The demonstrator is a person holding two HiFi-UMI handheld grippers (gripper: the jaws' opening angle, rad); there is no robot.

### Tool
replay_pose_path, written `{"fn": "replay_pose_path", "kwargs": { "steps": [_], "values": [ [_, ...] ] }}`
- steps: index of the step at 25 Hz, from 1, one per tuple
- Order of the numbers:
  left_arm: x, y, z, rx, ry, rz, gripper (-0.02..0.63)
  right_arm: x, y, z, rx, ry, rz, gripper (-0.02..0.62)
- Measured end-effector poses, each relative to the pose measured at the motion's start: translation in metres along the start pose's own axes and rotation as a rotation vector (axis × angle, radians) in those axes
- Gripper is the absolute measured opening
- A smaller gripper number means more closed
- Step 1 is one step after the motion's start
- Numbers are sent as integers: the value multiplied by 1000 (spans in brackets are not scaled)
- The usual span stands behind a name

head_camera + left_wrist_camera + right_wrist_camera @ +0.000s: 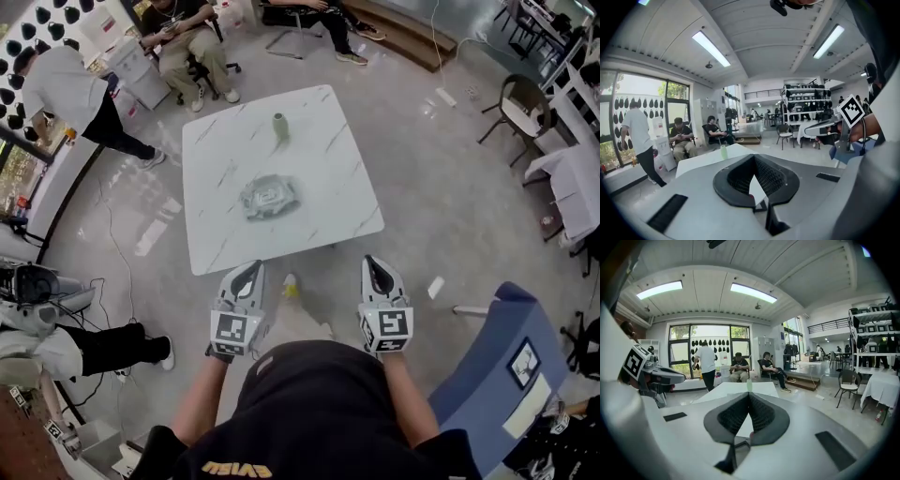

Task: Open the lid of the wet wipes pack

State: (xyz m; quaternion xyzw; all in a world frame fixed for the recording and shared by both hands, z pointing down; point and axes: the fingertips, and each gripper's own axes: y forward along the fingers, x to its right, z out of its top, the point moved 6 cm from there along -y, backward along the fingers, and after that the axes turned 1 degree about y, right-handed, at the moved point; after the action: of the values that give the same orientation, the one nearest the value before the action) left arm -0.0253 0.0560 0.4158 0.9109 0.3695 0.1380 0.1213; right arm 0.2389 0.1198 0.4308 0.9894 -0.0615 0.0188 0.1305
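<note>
The wet wipes pack (269, 198) lies flat near the middle of the white marble table (328, 202), silvery with a label on top. Both grippers are held near my body, short of the table's near edge and well apart from the pack. My left gripper (249, 273) is shut, its tips meeting with nothing between them (753, 157). My right gripper (374, 265) is also shut and empty (749, 395). In both gripper views the jaws hide the pack. Each gripper view shows the other gripper off to the side.
A small green bottle (279, 125) stands upright at the table's far side. A blue chair (497, 361) stands close on my right. People sit beyond the table (187, 42) and one stands at the left (70, 94). More chairs (520, 108) are at the right.
</note>
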Motion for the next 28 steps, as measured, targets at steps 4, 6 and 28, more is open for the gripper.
{"fn": "replay_pose_path", "kwargs": {
  "steps": [4,6,28],
  "values": [
    [16,-20,11,106,-69,6,18,-10,-26,-7,29,-35,-23,2],
    [21,-24,17,118,-53,25,18,-18,-33,-12,31,-77,4,2],
    [37,-61,29,78,-71,-83,17,-53,-54,1,100,-79,87,2]
  ]
}}
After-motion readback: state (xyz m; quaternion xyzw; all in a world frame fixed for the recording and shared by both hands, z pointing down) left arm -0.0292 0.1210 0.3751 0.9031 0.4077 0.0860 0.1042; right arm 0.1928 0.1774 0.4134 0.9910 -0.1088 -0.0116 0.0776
